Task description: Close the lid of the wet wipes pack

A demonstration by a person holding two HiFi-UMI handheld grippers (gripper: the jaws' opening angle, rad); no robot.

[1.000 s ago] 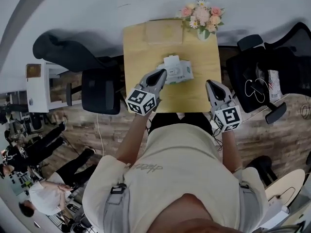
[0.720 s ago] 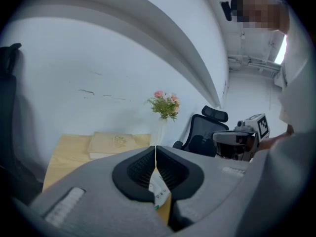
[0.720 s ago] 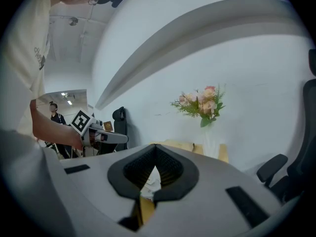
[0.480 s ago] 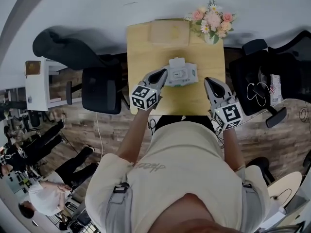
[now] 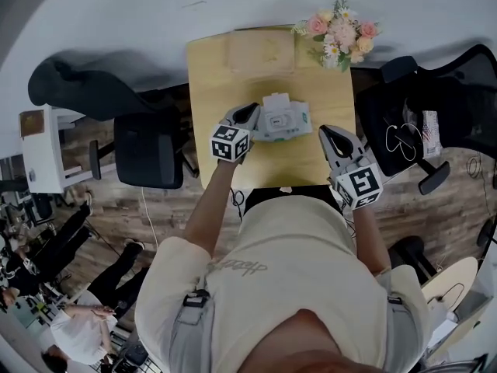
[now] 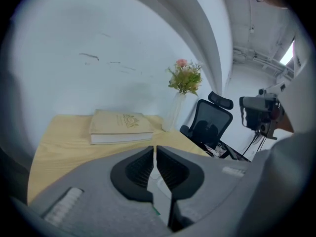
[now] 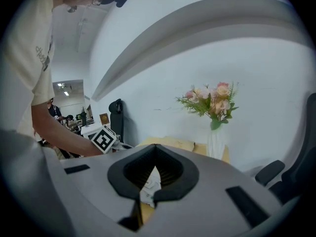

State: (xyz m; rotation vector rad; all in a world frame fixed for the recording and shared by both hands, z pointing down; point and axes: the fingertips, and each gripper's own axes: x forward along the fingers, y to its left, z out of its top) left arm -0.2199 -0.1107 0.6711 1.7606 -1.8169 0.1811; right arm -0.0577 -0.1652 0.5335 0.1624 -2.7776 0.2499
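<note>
Left fingers (image 5: 245, 116) and right fingers (image 5: 335, 140) both pinched closed, empty, flanking the wet wipes pack (image 5: 286, 121) mid-tabletop (image 5: 217, 76): it's light, squashy, probably slidey, so I'd push the stiff flip lid (image 5: 277, 99).

Cream T-shirt (image 5: 287, 278) worn; left gripper (image 5: 248, 112), right gripper (image 5: 327, 132) grey.

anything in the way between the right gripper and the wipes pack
Nothing visible. Only bare table lies between the right gripper and the wet wipes pack. The book and the flower vase stand at the far edge, behind the pack, and the left gripper is at the pack's opposite side.
</note>
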